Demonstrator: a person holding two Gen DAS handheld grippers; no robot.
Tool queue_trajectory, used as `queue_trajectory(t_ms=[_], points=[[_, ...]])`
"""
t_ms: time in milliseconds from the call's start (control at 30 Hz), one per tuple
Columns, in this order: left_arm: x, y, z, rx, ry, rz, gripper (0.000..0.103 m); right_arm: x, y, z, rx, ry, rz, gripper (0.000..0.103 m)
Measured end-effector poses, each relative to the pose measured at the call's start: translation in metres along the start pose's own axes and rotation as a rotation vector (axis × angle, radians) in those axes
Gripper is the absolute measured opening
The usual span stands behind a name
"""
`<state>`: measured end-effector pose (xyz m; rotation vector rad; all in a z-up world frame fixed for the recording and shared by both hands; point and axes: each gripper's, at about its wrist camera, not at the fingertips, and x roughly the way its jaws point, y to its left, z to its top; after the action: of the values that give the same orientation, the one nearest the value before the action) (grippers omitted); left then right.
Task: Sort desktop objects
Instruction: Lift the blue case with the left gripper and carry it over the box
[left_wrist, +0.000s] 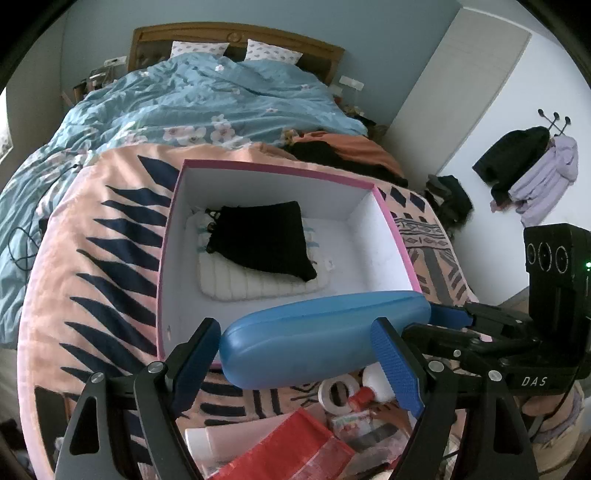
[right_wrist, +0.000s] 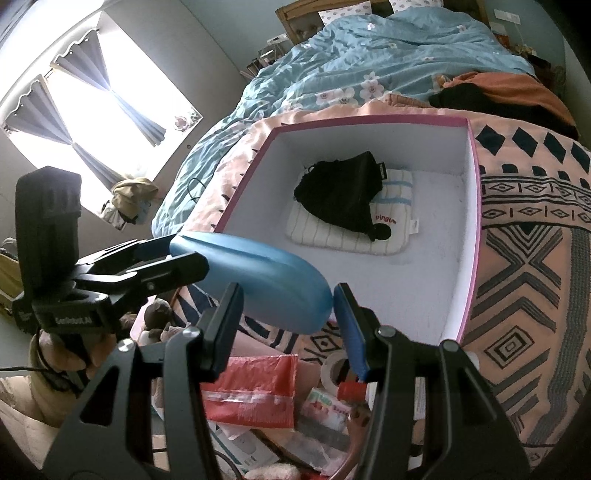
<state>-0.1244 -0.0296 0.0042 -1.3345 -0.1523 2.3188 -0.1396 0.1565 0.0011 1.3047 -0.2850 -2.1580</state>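
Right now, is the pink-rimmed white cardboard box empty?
No: the pink-rimmed white cardboard box already holds a black drawstring pouch lying on a white striped padded case.

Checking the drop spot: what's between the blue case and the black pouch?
Bare box floor, then the striped pad's edge under the black pouch, in the right wrist view.

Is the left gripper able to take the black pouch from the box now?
Probably not yet: the left gripper is closed on the blue case. Otherwise the box is open and nothing covers the black pouch.
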Motion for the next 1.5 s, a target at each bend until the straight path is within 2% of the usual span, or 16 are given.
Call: queue_trajectory(t_ms=[667,1500], points=[[0.035,0.022,0.008,-0.049,0.056,0.024,0.084,0.038,-0.021,0.013,0.056,0.051,0.021,0.054],[0.069,0.032,0.007,-0.073,0.115,0.045,0.084,0.070,-0.046,0.013,0.120,0.102,0.016,0.054]])
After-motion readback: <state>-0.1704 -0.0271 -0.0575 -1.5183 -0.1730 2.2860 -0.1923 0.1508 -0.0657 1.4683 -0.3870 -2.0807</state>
